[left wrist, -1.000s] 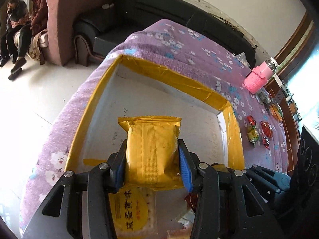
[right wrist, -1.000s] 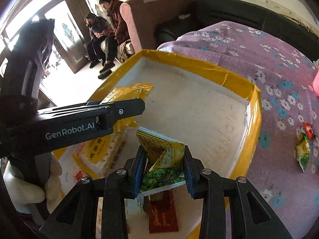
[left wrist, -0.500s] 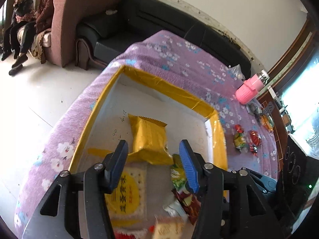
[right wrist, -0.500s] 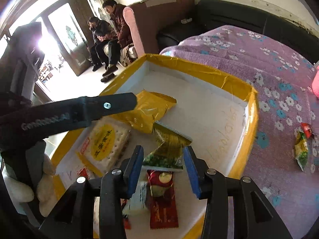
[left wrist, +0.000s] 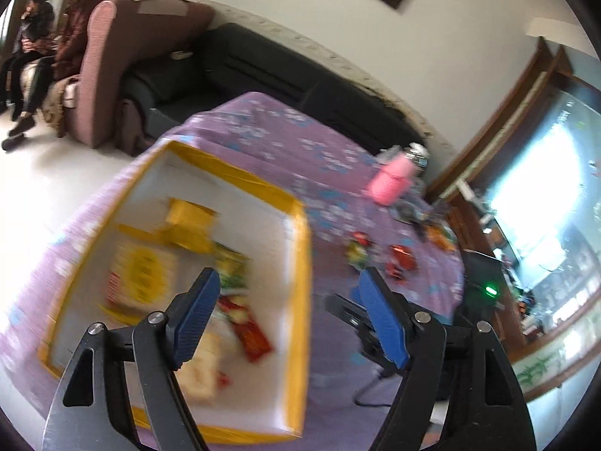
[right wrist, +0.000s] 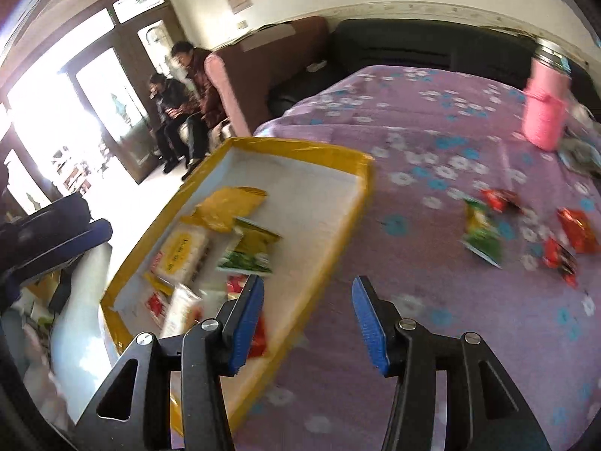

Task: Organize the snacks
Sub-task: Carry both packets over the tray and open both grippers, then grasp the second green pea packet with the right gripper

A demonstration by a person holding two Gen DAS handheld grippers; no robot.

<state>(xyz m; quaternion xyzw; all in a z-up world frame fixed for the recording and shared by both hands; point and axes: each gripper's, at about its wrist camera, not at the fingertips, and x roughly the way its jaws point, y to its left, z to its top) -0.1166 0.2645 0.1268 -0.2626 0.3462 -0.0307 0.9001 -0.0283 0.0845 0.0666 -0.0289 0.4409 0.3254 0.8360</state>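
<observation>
Left gripper [left wrist: 287,314] spread wide, empty, above the yellow-rimmed tray's [left wrist: 305,263] right rim. Right gripper [right wrist: 306,317] likewise parted, nothing held, over the purple cloth [right wrist: 432,158] beside the tray. Loose snacks remain well apart on the cloth: green packet [right wrist: 480,235], red packets [right wrist: 576,229] (motion blur softens detail). Likely light, crinkly, slippery film; pinch across a flat sealed edge. The cracker pack [right wrist: 182,253] in the tray carries print, unreadable here.

No legible text; cracker pack [right wrist: 183,253] bears dark characters on its yellow disc, perhaps Chinese, blurred beyond reading.
</observation>
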